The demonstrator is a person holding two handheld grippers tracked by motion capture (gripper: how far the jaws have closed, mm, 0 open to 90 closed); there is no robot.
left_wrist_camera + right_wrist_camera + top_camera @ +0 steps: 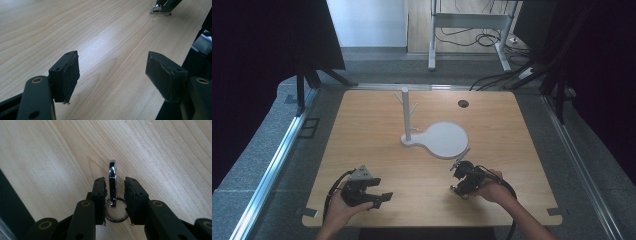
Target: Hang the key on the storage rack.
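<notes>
A chrome snap clip (112,176) with a dark key ring (115,216) lies on the wooden table (377,130), near its front right. My right gripper (115,182) points down at it, one jaw on each side of the clip. The jaws stand narrowly open, with a slim gap on both sides. From the high view, this right gripper (458,187) sits over the small shiny clip (456,190). My left gripper (382,197) rests near the front left edge, held wide open with nothing in it (112,65). The clip (160,10) lies far off in the left gripper view.
A white stand with a pegged post (405,112) and a round flat dish (446,140) sits at the table's middle. A dark cable hole (463,103) is at the back right. Black curtains and cables flank the table; the front edge runs just behind my hands.
</notes>
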